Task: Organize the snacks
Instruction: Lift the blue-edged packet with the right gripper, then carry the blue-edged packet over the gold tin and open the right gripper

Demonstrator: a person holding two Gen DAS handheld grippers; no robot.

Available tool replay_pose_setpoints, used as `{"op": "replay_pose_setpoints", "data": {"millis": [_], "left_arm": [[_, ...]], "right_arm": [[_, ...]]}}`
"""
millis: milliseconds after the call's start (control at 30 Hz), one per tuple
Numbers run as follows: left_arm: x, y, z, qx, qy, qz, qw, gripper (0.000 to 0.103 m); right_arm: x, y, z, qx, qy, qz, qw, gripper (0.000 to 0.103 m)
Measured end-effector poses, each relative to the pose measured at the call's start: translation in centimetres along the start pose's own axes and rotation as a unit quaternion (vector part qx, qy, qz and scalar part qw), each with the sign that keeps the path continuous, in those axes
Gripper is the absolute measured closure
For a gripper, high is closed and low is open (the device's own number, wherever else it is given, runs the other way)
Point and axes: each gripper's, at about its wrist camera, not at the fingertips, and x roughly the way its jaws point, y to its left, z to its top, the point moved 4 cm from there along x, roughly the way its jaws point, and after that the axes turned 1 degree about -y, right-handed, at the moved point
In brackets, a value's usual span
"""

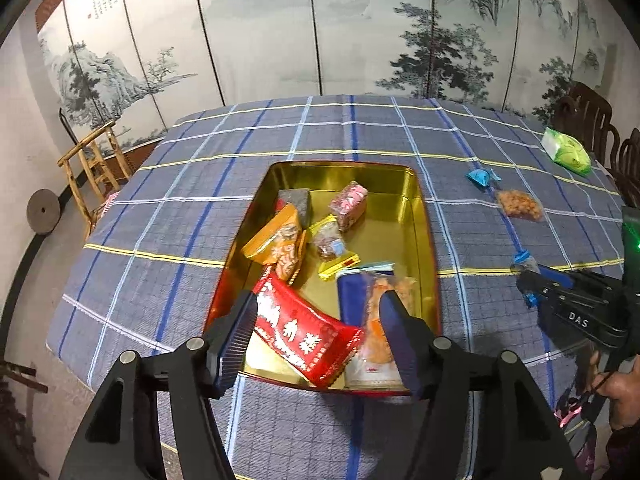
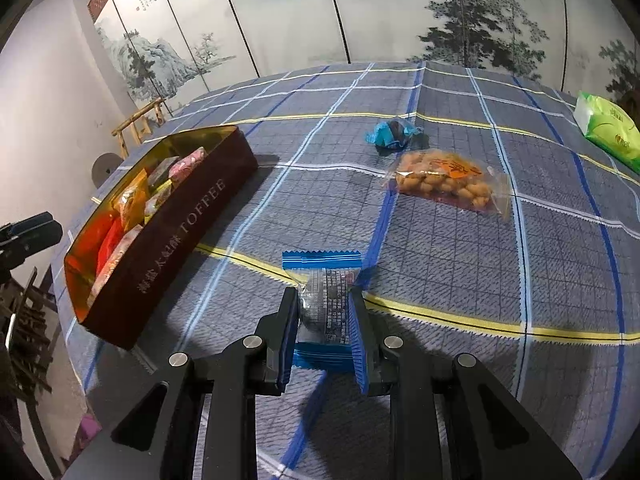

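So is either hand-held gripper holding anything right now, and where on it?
The right hand-held gripper pinches a blue-ended snack packet across its clear middle. The left hand-held gripper is open over the tin, holding nothing.

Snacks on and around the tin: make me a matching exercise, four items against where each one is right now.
Items:
1. red packet
2. blue-ended candy
3. peanut bag
4. green tissue pack

Places:
A. far right edge of the tablecloth
B. inside the toffee tin, near end
C. on the cloth, just near of the blue twisted wrapper
D. pinched in the right claw

Pairs: 1-B, 2-D, 3-C, 4-A
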Motion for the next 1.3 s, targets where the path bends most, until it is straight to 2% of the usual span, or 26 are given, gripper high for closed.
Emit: {"op": "replay_pose_setpoints", "data": {"millis": [133,633,1000,1300], "left_arm": [[-0.2,0.4,-0.4,0.006,-0.009,0.02,0.9997,0.042],[-0.3,2.1,-1.2,-0.003,-0.017,0.035,0.9993,0.034],[-0.1,3.5,-1.9,-0.013,-0.014,0.041,0.999,0.031],[0.1,4.6,-2.4,-0.022,-0.009,0.046,0.9987,0.027]], "right_arm": [[-0.4,0.6,0.1,0.002,0.0,0.005,1.0,0.078],[-1.6,3.9,2.1,-0.005,-0.008,0.025,1.0,0.078],[-1.8,8.3,5.4,-0.021,-0.019,0.066,0.997,0.078],[0.1,12.4,8.0,-0.039,-0.011,0.098,0.994,0.078]]}}
